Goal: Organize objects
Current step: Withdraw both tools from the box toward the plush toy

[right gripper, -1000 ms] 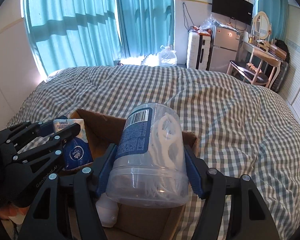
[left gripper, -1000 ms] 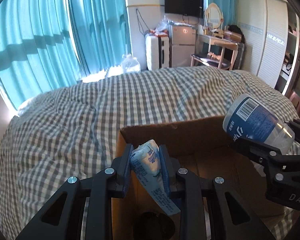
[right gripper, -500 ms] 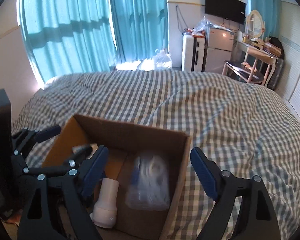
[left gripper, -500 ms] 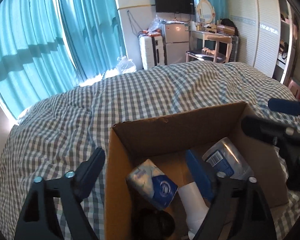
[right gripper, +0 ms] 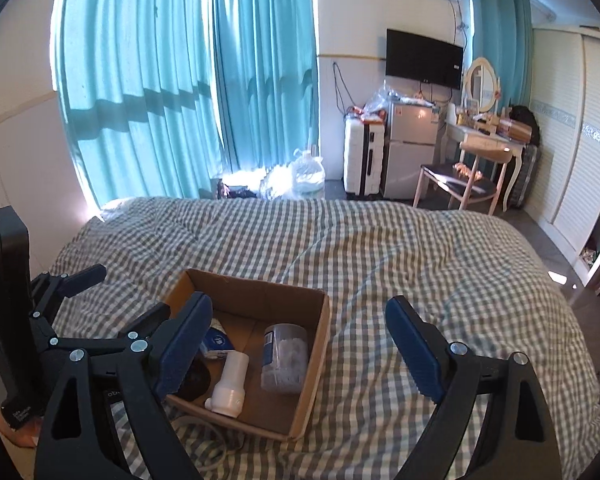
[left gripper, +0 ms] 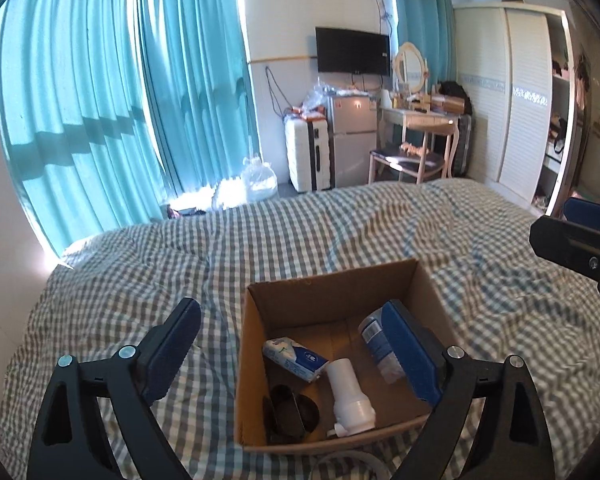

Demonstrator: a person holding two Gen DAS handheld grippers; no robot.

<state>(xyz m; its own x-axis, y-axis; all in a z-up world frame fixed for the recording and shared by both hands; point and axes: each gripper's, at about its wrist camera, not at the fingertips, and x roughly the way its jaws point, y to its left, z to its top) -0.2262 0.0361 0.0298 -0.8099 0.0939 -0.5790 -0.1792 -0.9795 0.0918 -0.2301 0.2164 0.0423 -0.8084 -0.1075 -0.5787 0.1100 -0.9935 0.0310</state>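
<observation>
Left to right. The left gripper (left gripper: pixel 296 344) hangs above the bed (left gripper: pixel 340 224) with its jaws spread wide and nothing between them; they have just been opening. In the left wrist view the box (left gripper: pixel 332 284) sits straight ahead at about one o'clock, so low that the right-hand pad (left gripper: pixel 410 354) overlaps its inside.

In the box, from its left wall: a dark round thing (left gripper: pixel 290 408) at the near corner, a tissue pack (left gripper: pixel 294 360) lying slantwise with its long axis from ten to four o'clock, a white bottle (left gripper: pixel 350 392) on its side with its wide end toward the near wall and its axis close to twelve-to-six, and a clear jar (right gripper: pixel 284 358) against the right wall, also lying down.

The right gripper (right gripper: pixel 300 340) is released too, its jaws having just been opening, empty. From its own view the box lies at about ten o'clock, under its left pad (right gripper: pixel 184 346), with bare checked bedding ahead at twelve.

Everything the task concerns that I can see is already in the box; nothing loose shows on the bed in either view. So I'd judge the coming move a reach away from the box for another thing. The left gripper is the nearer to the box, almost over it; the right stands off to its right, over open bedding.
</observation>
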